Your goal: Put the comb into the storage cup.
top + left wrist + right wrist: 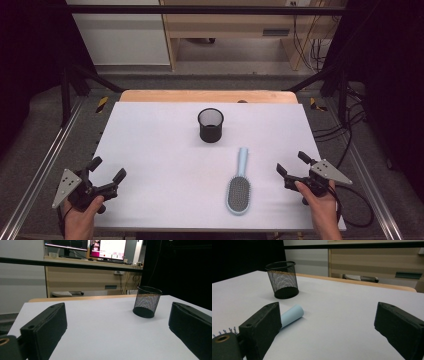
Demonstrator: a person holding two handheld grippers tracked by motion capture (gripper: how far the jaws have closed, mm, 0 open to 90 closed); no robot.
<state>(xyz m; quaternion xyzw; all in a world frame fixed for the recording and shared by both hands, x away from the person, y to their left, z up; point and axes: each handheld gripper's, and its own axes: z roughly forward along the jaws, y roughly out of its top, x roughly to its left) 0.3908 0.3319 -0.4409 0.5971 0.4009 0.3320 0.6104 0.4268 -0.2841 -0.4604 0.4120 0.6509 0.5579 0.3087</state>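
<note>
A light blue hairbrush [239, 186] lies flat on the white table [160, 150], bristles up, handle pointing away from me. A black mesh cup [210, 125] stands upright behind it, near the table's middle. My left gripper [106, 170] rests at the near left corner, open, nothing between its jaws. My right gripper [292, 163] sits at the near right, open and empty, just right of the brush. In the right gripper view the brush's handle end [292, 315] pokes out beside the left jaw, with the cup [282, 283] beyond. The left gripper view has the cup [147, 301] ahead to the right.
A wooden strip [207, 96] borders the table's far edge. Metal rails [40, 170] run along both sides. Cables [357, 200] trail at the right. Beyond the table stand a desk [82, 275] and monitors [107, 248].
</note>
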